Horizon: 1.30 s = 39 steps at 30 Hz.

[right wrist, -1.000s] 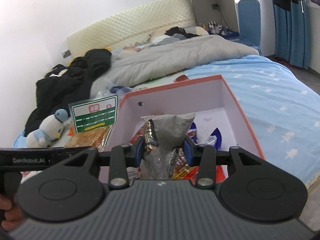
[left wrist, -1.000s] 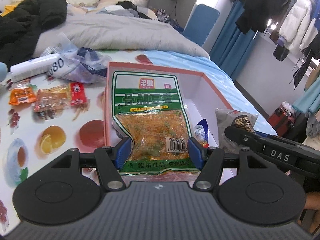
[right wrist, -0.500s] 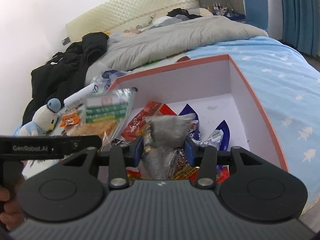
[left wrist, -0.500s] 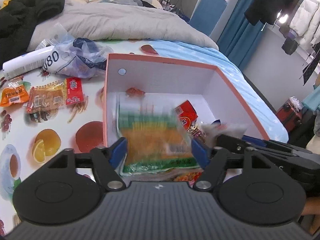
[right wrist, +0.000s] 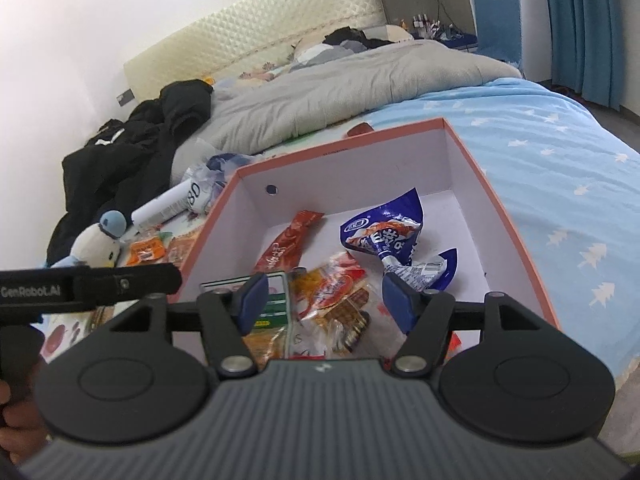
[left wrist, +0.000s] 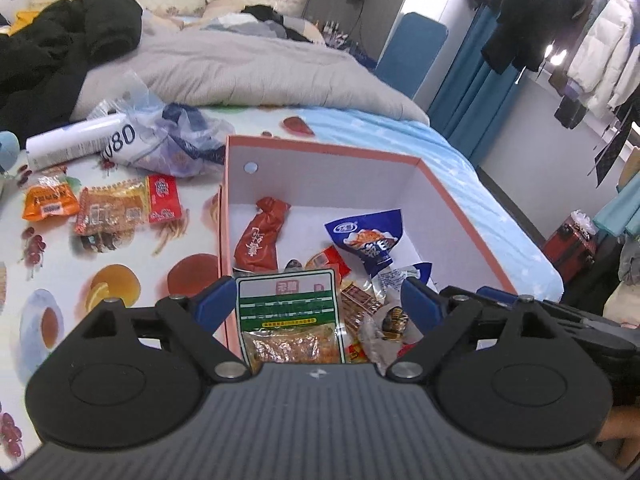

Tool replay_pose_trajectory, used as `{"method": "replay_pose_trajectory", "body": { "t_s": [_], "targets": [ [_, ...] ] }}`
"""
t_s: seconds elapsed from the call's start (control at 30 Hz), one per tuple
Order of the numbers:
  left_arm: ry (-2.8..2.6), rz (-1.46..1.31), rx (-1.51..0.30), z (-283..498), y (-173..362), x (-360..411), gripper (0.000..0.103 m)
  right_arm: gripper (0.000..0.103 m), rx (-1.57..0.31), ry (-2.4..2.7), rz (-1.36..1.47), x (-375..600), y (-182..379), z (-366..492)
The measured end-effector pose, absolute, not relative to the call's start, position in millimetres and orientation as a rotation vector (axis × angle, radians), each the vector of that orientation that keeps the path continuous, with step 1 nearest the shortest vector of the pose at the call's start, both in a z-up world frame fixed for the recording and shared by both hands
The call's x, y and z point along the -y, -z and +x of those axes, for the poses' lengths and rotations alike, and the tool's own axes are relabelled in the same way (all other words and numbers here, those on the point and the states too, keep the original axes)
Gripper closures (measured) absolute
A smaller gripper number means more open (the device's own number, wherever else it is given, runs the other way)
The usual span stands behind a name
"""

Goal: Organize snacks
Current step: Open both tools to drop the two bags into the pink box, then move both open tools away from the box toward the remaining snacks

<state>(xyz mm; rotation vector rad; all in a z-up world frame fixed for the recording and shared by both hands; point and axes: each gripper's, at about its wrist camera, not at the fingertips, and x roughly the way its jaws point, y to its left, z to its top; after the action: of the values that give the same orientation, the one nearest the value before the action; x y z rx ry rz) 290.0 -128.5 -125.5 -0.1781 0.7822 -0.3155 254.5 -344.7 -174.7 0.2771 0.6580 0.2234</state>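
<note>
**Releasing snacks into box — both grippers spread**

Hovering over the near end of the pink-rimmed white cardboard box [left wrist: 320, 152], left gripper [left wrist: 316, 306] and right gripper [right wrist: 323, 300] both stand wide, holding nothing. Green-labelled clear snack pouch [left wrist: 290, 320] lies inside at the near wall, long axis running away from camera, label end far. Judged: drop step done; next, fetch the orange and red packets [left wrist: 108, 206] on the fruit-print cloth [left wrist: 120, 280] beyond, left of the box.

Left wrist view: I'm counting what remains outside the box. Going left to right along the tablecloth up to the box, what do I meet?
Orange packet → red-orange snack pack → box
</note>
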Motion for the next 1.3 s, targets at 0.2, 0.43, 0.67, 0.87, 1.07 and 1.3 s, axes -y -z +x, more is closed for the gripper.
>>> {"method": "replay_pose_trajectory", "body": {
  "t_s": [0.2,0.43,0.67,0.87,1.07,1.3],
  "targets": [
    [0.325,-0.163,-0.737,257,108,117,0.011,0.037,-0.627,-0.225,0.278,338,163,227],
    [0.312,-0.158,-0.707,225,98,99,0.011,0.037,-0.578,-0.234,0.268,326,149,200],
    [0.295,-0.131,-0.66,192,86,81,0.011,0.037,-0.538,-0.242,0.25,310,140,176],
    [0.253,-0.083,-0.638,167,83,64,0.011,0.037,-0.492,-0.247,0.208,288,138,155],
    [0.212,-0.101,-0.637,149,88,42,0.011,0.037,-0.495,-0.288,0.206,269,141,136],
    [0.17,-0.131,-0.653,133,97,23,0.011,0.037,-0.512,-0.345,0.196,245,150,122]
  ]
}}
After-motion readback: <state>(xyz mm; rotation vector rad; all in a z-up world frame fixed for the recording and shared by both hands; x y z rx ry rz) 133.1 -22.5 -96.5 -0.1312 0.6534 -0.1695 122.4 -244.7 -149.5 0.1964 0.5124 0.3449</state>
